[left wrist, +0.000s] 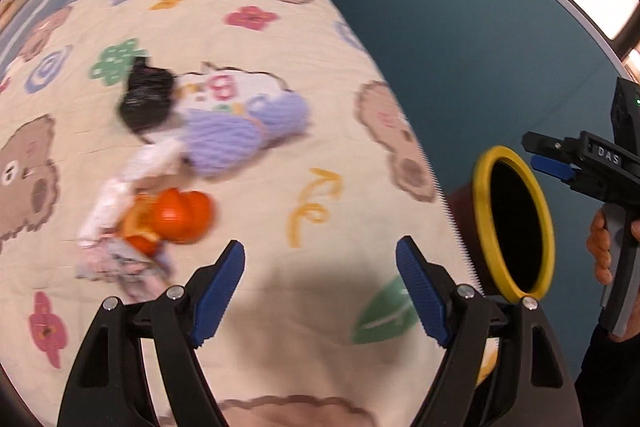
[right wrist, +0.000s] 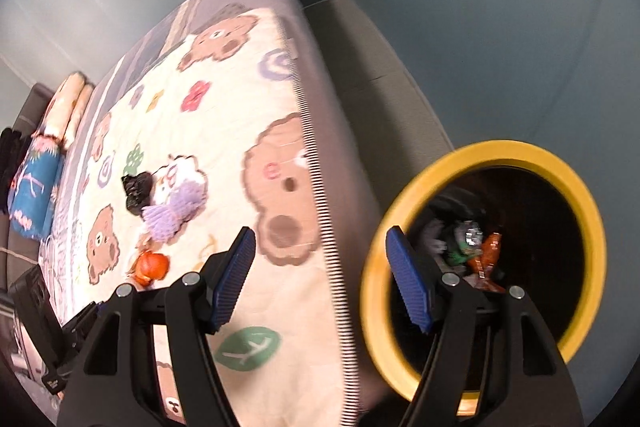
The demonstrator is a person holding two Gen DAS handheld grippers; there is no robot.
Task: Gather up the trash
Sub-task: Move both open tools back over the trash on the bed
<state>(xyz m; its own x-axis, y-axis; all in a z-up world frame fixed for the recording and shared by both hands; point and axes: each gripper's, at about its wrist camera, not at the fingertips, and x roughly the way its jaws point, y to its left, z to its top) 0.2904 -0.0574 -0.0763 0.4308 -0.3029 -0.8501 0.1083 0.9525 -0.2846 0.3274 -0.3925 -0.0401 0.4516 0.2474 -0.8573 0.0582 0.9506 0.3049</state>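
Cartoon bear blanket (left wrist: 280,187) on bed, yellow-rimmed bin (right wrist: 484,155) beside, teal walls (left wrist: 420,7)

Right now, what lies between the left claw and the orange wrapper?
Only bare blanket between the left claw and the orange wrapper, in the left wrist view.
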